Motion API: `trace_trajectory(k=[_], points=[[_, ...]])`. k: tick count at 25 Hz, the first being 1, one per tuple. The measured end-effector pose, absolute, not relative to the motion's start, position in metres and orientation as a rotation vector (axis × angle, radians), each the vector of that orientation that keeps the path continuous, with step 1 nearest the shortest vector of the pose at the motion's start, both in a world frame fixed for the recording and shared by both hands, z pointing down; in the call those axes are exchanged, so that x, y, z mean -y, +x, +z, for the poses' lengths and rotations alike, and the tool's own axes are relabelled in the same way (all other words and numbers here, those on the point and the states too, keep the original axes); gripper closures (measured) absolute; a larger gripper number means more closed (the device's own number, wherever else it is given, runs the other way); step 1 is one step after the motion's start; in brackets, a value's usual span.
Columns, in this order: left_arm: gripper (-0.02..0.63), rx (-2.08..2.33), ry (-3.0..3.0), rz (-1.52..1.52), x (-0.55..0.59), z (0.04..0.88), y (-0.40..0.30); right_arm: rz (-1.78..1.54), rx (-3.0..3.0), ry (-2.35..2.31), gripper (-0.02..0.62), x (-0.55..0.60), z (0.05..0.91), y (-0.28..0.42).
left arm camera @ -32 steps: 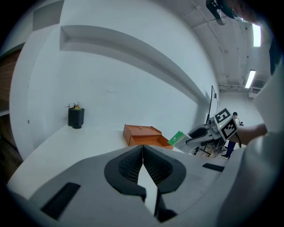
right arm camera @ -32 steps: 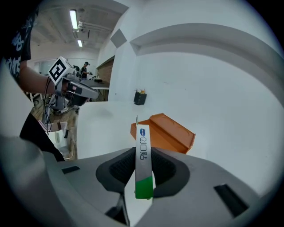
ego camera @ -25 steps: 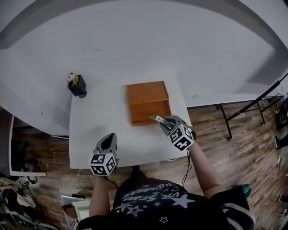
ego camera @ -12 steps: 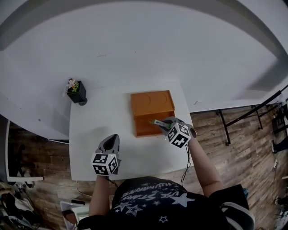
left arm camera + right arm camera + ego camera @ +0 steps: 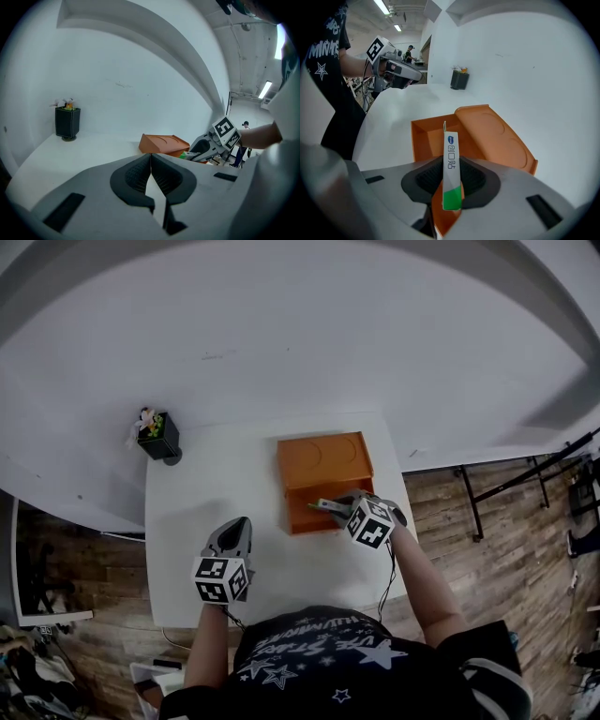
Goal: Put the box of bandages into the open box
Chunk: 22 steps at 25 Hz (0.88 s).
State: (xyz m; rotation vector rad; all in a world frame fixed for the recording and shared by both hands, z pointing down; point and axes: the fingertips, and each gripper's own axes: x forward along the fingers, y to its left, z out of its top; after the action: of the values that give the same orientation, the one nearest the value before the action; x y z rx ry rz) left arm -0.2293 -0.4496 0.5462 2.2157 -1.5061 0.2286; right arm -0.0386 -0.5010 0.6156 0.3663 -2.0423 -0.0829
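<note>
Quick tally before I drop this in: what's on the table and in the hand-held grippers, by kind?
orange plastic open box with raised lid: 1
flat white-and-green cardboard box of bandages, clamped in the right hand-held gripper: 1
black square pot with small flowers: 1
hand-held grippers: 2, the left hand-held gripper shut and empty
Total: 5

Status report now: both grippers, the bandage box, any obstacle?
Right gripper shut on bandage box, over orange box. Left gripper shut, empty. Nothing in the way.
</note>
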Motion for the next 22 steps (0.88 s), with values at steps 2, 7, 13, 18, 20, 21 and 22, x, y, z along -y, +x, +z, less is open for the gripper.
trace_trajectory(k=[2, 7, 13, 18, 20, 21, 22], points=[[0.586, 1.504, 2.210, 0.230, 0.453, 0.548, -0.230, -0.064, 2.036, 0.351, 0.480, 0.503, 0.620, -0.041], [0.586, 1.495, 2.186, 0.221, 0.456, 0.554, -0.233, -0.040, 2.015, 0.332, 0.480, 0.508, 0.628, -0.043], [0.586, 1.501, 2.174, 0.215, 0.459, 0.557, -0.236, -0.022, 2.026, 0.351, 0.480, 0.513, 0.631, -0.046], [0.586, 1.495, 2.181, 0.218, 0.457, 0.556, -0.232, -0.008, 2.045, 0.358, 0.479, 0.512, 0.630, -0.044], [0.586, 1.494, 2.182, 0.215, 0.456, 0.555, -0.230, -0.005, 2.052, 0.362, 0.470, 0.511, 0.630, -0.043], [0.586, 1.493, 2.181, 0.211, 0.455, 0.554, -0.229, -0.002, 2.054, 0.366, 0.459, 0.510, 0.629, -0.042], [0.586, 1.492, 2.182, 0.204, 0.454, 0.553, -0.228, 0.000, 2.056, 0.373, 0.450, 0.509, 0.628, -0.041]])
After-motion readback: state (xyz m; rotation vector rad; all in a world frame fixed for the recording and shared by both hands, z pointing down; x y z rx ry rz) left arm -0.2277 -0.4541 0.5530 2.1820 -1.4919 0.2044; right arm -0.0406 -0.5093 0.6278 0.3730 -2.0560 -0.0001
